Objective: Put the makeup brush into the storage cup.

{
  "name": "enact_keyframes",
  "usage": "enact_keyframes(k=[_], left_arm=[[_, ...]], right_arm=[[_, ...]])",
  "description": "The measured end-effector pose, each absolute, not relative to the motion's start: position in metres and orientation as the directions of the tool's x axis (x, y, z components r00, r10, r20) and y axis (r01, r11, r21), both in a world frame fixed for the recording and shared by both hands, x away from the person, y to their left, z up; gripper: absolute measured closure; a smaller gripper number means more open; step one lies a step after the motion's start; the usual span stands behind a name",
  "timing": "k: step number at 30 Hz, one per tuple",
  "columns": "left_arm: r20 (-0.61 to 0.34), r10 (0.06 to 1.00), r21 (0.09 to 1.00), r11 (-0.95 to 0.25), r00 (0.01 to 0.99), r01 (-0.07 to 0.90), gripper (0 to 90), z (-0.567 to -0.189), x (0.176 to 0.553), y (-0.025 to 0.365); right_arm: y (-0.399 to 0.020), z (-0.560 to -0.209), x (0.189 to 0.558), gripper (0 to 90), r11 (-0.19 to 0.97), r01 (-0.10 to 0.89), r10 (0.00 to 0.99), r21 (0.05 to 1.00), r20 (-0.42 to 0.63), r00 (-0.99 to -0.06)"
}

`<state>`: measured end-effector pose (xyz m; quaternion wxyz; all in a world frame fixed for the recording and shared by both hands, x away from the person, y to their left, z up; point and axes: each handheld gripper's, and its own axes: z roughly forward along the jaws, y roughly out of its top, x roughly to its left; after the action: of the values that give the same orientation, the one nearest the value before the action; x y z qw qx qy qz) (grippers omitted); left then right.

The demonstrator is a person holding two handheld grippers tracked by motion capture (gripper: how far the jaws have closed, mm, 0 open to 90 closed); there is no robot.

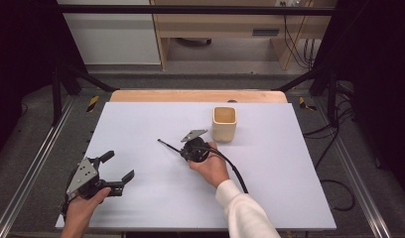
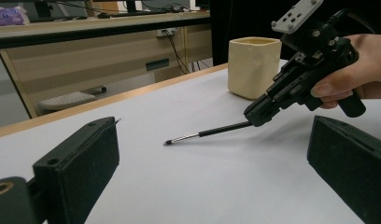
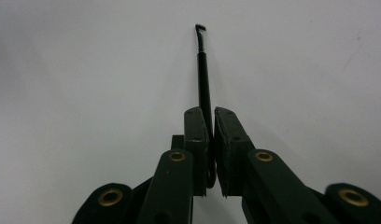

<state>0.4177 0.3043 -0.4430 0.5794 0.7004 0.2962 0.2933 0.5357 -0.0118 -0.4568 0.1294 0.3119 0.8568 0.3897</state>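
R gripper [image 3: 208, 126]: jaws clamped on thin black brush [image 3: 205, 74] (tip clear of table).
L gripper [image 1: 116, 168]: jaws apart, nothing btwn.
Cup [image 1: 224, 124]: just beyond R hand.

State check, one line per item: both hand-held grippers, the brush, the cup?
Right hand-held gripper: shut on the thin brush, tilted down toward the table.
Thin brush: clamped at its handle end, tip low near the white mat; contact unclear.
Left hand-held gripper: open, nothing between its jaws.
Beige cup: upright on the mat, apart from both grippers; looks empty.
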Motion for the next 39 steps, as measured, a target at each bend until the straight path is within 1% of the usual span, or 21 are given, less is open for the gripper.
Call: enact_keyframes(k=[8, 17, 30, 39], left_arm=[[0.073, 0.749, 0.984, -0.163, 0.658, 0.077, 1.8, -0.443, 0.417, 0.301], [0.071, 0.742, 0.983, -0.167, 0.667, 0.081, 1.9, -0.443, 0.417, 0.294], [0.067, 0.739, 0.981, -0.171, 0.671, 0.091, 2.1, -0.443, 0.416, 0.282], [0.07, 0.731, 0.979, -0.181, 0.679, 0.093, 2.2, -0.444, 0.415, 0.273]], right_arm=[[-0.023, -0.449, 0.528, 84.0, 0.484, 0.413, 0.632, 0.772, 0.018, -0.775], [-0.046, -0.44, 0.51, 84.0, 0.426, 0.383, 0.645, 0.82, 0.022, -0.764], [-0.066, -0.435, 0.492, 84.0, 0.388, 0.348, 0.649, 0.854, 0.015, -0.761], [-0.089, -0.436, 0.475, 84.0, 0.357, 0.33, 0.662, 0.874, 0.013, -0.749]])
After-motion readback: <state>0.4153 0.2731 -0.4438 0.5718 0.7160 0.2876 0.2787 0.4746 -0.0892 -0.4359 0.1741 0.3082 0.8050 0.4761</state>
